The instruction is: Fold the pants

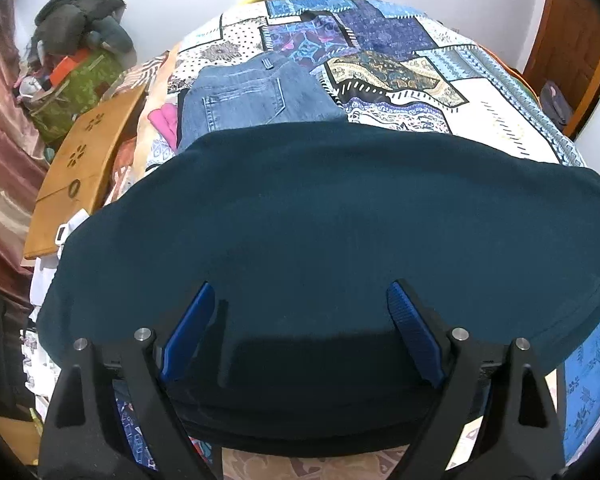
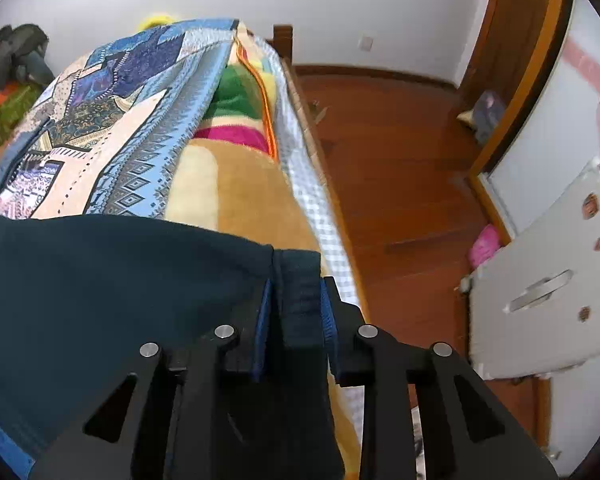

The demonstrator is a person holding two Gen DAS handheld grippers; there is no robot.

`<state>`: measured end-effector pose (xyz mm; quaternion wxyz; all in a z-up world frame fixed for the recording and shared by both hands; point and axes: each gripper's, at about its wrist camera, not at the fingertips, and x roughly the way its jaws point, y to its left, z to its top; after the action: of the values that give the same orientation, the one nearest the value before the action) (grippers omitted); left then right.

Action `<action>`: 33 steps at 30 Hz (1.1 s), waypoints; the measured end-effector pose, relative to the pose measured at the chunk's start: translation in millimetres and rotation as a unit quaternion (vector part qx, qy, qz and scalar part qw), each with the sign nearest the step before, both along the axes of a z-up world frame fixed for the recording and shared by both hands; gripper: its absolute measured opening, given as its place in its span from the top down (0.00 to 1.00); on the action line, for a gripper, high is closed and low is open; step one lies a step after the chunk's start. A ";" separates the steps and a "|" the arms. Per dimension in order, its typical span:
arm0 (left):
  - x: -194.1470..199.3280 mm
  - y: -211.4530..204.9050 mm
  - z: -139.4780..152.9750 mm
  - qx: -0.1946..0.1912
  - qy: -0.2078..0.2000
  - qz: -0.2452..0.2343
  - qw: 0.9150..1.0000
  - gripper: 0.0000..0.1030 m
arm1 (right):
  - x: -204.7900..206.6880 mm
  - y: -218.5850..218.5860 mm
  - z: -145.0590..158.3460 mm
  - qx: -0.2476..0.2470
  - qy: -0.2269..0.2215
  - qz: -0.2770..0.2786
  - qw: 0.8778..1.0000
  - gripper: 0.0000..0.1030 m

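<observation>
The dark teal pants point(image 1: 332, 216) lie across the near end of the bed point(image 2: 236, 184), spread over its patchwork quilt point(image 1: 416, 76), and I judge them soft, thick and light: a fleece-like knit that will sag wherever I do not support it and will not hold a crease by itself. It looks grippy, not slippery, so a pinch on a doubled edge should hold.

My left claw point(image 1: 300, 320) stands wide over the middle of the cloth, blue pads apart, gripping nothing. My right claw point(image 2: 294, 312) is narrow, pinched on a thick banded edge at the right end of the pants, probably the waistband or a cuff; I cannot tell which. That band is the best place to hold, being the firmest part. For the left, I would take the matching edge at the far left end, so the fabric hangs level between both claws.

Going from the left: a wooden board point(image 1: 80, 176) leans against the bed's side, with a heap of bags and clothes point(image 1: 76, 40) behind it. Folded jeans point(image 1: 256, 92) sit on the quilt just beyond the pants, near enough to snag a fold carried forward. On the right, the pinched end lies close to the bed's edge, above the wooden floor point(image 2: 400, 152), so loose cloth could slide off there.
</observation>
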<state>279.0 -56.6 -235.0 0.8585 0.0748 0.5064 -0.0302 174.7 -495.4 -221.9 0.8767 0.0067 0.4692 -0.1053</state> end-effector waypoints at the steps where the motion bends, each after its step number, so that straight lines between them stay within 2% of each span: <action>1: -0.3 0.1 -0.4 -0.002 0.001 -0.001 1.000 0.13 | -5.6 4.7 9.0 0.002 -0.008 0.004 1.000 0.61; 2: -0.7 0.2 -0.3 -0.005 0.003 -0.002 1.000 0.13 | -10.9 10.5 16.4 0.004 -0.018 0.009 1.000 0.52; 5: -3.5 -2.1 0.4 -0.005 0.000 -0.008 1.000 0.13 | -23.3 29.9 30.1 0.017 -0.039 0.029 0.999 0.41; 6: -5.9 -3.6 0.6 -0.002 -0.003 -0.012 1.000 0.13 | -27.9 38.9 31.9 0.030 -0.041 0.039 0.998 0.40; 9: -13.9 -6.1 2.3 0.005 -0.013 -0.022 1.000 0.13 | -37.7 58.5 20.6 0.071 -0.025 0.055 0.996 0.39; 12: -22.6 -4.4 3.1 0.001 -0.019 -0.027 0.999 0.13 | -52.2 71.2 0.1 0.093 -0.001 0.049 0.994 0.39; 13: -25.5 -2.8 3.4 -0.004 -0.020 -0.028 0.999 0.13 | -63.0 72.7 -3.1 0.097 -0.011 0.038 0.995 0.37; 19: -34.3 -0.6 10.0 -0.015 -0.020 -0.035 0.999 0.13 | -100.5 67.0 17.5 0.140 -0.038 -0.009 0.989 0.30; 24: -34.7 -10.9 11.2 -0.035 -0.016 -0.043 0.998 0.13 | -113.0 64.9 16.2 0.213 -0.048 -0.042 0.975 0.27; 31: -19.2 -35.5 4.1 -0.080 0.017 -0.062 0.995 0.12 | -102.4 53.0 -2.9 0.265 -0.060 -0.080 0.959 0.27; 33: -14.3 -45.9 1.5 -0.078 0.018 -0.063 0.995 0.11 | -95.9 45.8 -8.8 0.280 -0.062 -0.094 0.953 0.27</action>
<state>264.7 -102.5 -233.5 0.8491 0.0392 0.5119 -0.1247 78.9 -449.6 -230.7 0.8531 0.3024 0.4220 -0.0511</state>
